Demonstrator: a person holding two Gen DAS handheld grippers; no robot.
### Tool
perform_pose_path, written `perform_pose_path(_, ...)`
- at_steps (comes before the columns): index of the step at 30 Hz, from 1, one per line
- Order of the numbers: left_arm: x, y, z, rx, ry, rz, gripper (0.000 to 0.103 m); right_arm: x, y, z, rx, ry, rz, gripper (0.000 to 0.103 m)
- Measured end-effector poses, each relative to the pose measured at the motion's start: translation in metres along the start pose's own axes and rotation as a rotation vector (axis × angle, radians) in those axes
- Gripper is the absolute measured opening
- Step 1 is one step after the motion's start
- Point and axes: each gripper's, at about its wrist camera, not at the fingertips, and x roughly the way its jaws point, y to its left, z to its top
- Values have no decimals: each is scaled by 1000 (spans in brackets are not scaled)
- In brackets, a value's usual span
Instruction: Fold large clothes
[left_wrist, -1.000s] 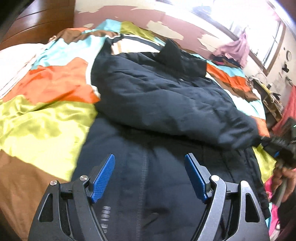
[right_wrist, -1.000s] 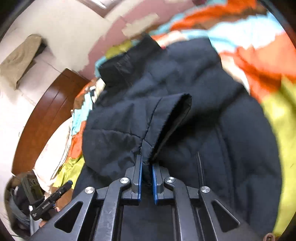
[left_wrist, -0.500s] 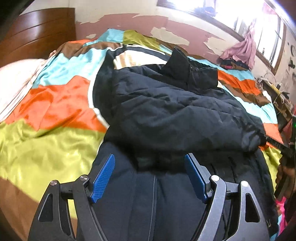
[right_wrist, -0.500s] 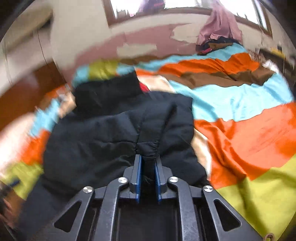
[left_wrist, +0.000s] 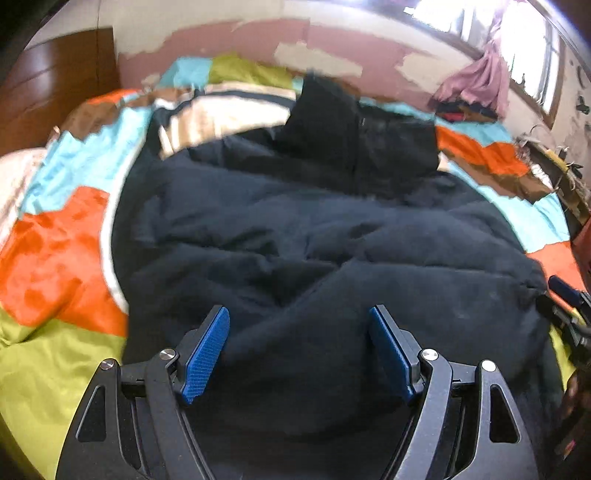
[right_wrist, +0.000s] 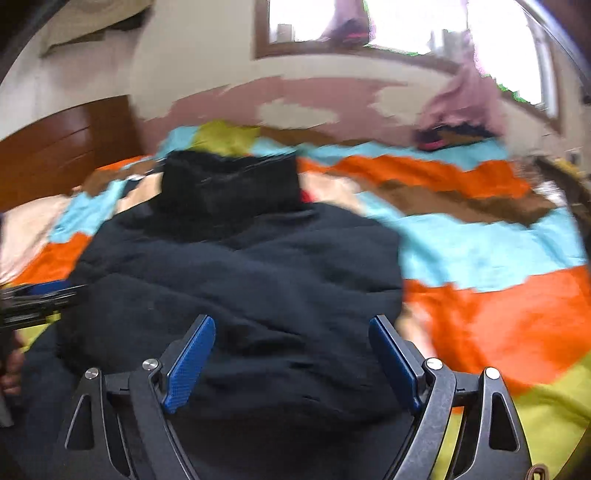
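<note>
Since a second ago the right gripper (right_wrist: 291, 363) has let go of the jacket's cuff: its jaws have just been opening and now stand wide, with the black jacket (right_wrist: 240, 295) bulging up between the blue pads (right_wrist: 190, 363) but not pinched by them. It tilts down over the folded sleeve near the jacket's right edge. Meanwhile the left gripper (left_wrist: 299, 354) has slid further in over the garment; its jaws are released too, spread above the dark fabric and gripping nothing. It also angles downward.

Both views are blurred. The jacket lies in the middle of a bed, collar (left_wrist: 354, 122) toward the far wall, on a patchwork quilt (right_wrist: 498, 314) of orange, turquoise, lime and brown. A dark wooden headboard (left_wrist: 55, 81) stands at the left, a peeling pink wall (left_wrist: 258, 40) behind, and a bright window (right_wrist: 406, 22) above it.
</note>
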Motion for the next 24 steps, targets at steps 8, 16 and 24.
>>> perform_pose_path(8,31,11,-20,2,-19,-65,88,57,-7,-30,-15,54,46,87)
perform_pose_path(16,40,12,-20,-5,-14,-75,90,60,-3,-33,-26,36,26,87)
perform_pose_path(24,31,16,-25,-28,-22,-132,101,53,-1,-36,-39,7,-4,93)
